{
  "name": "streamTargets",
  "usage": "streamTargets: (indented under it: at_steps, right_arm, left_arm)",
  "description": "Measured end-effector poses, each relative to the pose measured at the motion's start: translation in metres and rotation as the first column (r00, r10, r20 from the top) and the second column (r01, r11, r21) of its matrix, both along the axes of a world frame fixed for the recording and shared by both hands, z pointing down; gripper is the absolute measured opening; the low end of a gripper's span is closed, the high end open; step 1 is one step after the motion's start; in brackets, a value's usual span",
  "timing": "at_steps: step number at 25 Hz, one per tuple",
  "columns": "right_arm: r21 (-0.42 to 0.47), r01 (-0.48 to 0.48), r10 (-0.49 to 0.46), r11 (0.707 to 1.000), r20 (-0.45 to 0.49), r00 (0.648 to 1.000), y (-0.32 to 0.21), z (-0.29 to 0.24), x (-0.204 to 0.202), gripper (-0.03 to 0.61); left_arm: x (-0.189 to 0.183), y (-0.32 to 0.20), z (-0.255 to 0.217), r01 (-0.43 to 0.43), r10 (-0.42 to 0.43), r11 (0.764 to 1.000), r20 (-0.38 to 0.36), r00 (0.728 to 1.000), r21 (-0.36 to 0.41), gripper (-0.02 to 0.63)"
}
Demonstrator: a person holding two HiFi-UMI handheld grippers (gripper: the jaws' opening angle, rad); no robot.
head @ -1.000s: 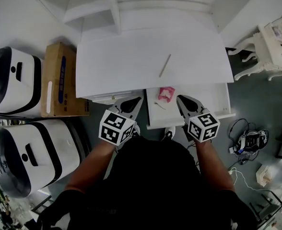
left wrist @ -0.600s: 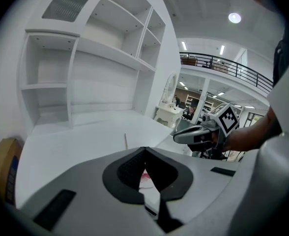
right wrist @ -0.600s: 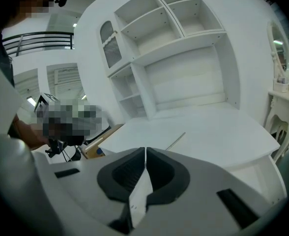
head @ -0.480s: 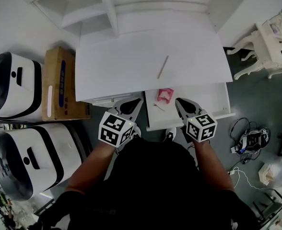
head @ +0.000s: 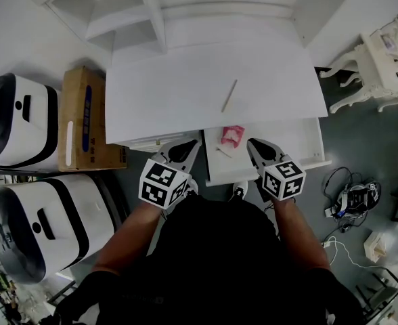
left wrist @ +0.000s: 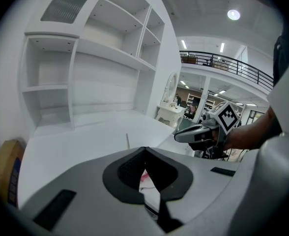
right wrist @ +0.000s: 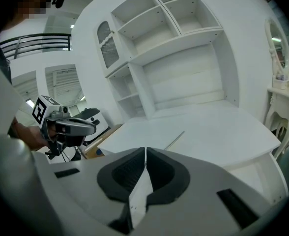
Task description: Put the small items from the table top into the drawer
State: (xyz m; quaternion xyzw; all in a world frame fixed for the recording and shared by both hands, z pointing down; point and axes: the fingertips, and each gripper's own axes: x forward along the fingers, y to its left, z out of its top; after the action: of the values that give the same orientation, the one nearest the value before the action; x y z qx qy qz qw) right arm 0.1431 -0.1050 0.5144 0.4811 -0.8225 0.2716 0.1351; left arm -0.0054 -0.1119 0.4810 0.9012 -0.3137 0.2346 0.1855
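A thin wooden stick [head: 229,95] lies on the white desk top [head: 185,80]; it also shows in the left gripper view [left wrist: 127,140] and the right gripper view [right wrist: 175,140]. Below the desk's front edge the drawer [head: 287,141] stands pulled out, with a pink item [head: 233,135] at its left end. My left gripper [head: 193,141] hovers just left of the drawer, jaws shut and empty. My right gripper [head: 251,142] hovers over the drawer's near part, right of the pink item, also shut with nothing in it. Each gripper is in the other's view: the right gripper [left wrist: 180,136], the left gripper [right wrist: 89,127].
A white shelf unit [head: 151,12] stands at the back of the desk. Left of the desk are a cardboard box [head: 84,114] and two white machines [head: 19,114] [head: 43,222]. An ornate white stand [head: 382,59] and cables [head: 351,198] are on the floor at the right.
The head camera shifted slightly a second ago. Both grippers stay shut in the same places by the drawer; the stick and the pink item have not moved.
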Motion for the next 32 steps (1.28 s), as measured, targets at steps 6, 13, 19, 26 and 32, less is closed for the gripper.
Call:
streamTargets:
  at_steps: [6,13,19,26,32]
  right_arm:
    - [-0.038,-0.004,0.004,0.999,0.003,1.0,-0.009,0.013,-0.005,0.032]
    - [-0.107,-0.049,0.046,0.993,-0.034,0.998,-0.057,0.054,-0.015,0.034]
    - [-0.118,-0.108,0.093,0.987,-0.125,0.988,-0.125,0.089,-0.015,0.034]
    - [-0.193,-0.205,0.171,0.96,-0.178,0.969,-0.188,0.121,-0.013,0.044]
    - [-0.287,-0.274,0.213,0.918,-0.226,0.95,-0.203,0.151,-0.009,0.104]
  left_arm:
    - [-0.006,-0.004,0.003,0.033,-0.034,0.999,-0.017,0.999,-0.015,0.003]
    - [-0.022,-0.004,0.013,0.068,-0.068,0.997,0.002,0.998,-0.032,0.003]
    - [-0.043,-0.006,0.023,0.101,-0.099,0.993,0.028,0.995,-0.055,0.003]
    - [-0.068,-0.007,0.028,0.157,-0.155,0.985,0.037,0.987,-0.07,0.003]
    - [-0.079,-0.005,0.036,0.193,-0.19,0.976,0.039,0.981,-0.1,0.003]
